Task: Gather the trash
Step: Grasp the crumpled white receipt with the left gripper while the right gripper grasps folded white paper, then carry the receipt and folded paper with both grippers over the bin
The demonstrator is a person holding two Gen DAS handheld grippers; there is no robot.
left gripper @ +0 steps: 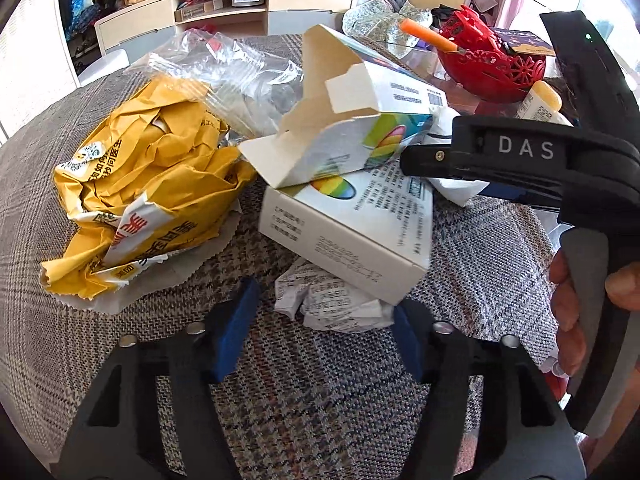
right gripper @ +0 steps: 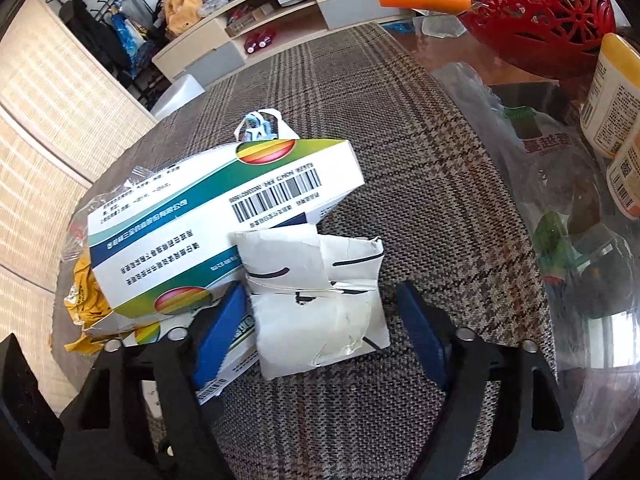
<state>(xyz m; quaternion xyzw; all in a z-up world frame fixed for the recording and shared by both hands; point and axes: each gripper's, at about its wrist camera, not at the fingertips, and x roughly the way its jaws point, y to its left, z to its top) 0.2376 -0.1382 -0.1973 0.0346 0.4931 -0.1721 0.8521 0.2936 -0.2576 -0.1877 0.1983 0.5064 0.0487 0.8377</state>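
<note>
The right gripper (right gripper: 320,328) is sitting with jaws apart around a folded white paper (right gripper: 320,304) lying on the checked tablecloth (right gripper: 420,184) beside two stacked boxes (right gripper: 208,224). The left gripper (left gripper: 320,336) is hovering spread wide over a crumpled receipt (left gripper: 328,300), near a yellow bag (left gripper: 140,184).

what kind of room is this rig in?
Most likely a home living room: a low TV cabinet with open shelves, coats on a wall rack, and a cloth-covered table piled with trash beside a red basket.
</note>
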